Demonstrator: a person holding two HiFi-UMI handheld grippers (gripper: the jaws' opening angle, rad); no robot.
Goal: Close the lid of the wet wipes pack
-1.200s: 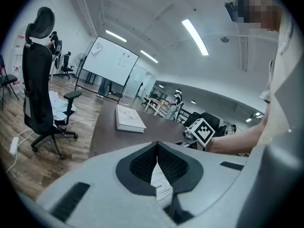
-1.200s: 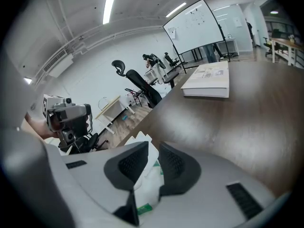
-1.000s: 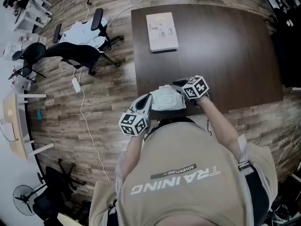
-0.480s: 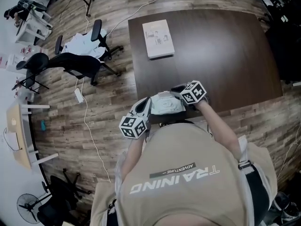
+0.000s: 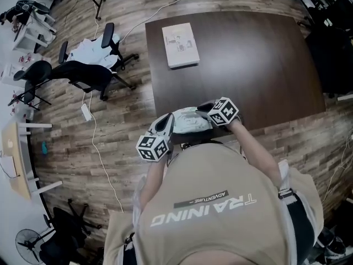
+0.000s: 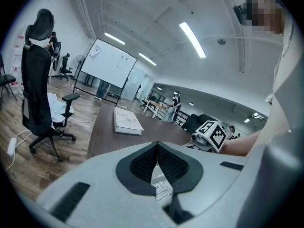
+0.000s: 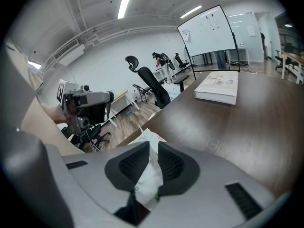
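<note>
The wet wipes pack (image 5: 190,119), white and soft, is held over the near edge of the dark table (image 5: 248,59) between both grippers. My left gripper (image 5: 165,127) holds its left end, and in the left gripper view the jaws (image 6: 156,146) are pinched together over a printed white strip of the pack (image 6: 161,186). My right gripper (image 5: 207,108) holds its right end, and in the right gripper view the pads (image 7: 153,146) squeeze crumpled white pack film (image 7: 149,172). The lid is not visible in any view.
A white book (image 5: 181,44) lies at the table's far left. Black office chairs (image 5: 83,70) and cables stand on the wooden floor to the left. The person's torso is right behind the pack.
The head camera has shifted slightly. The pack and both grippers have stayed at the table's near edge, sinking slightly toward the person.
</note>
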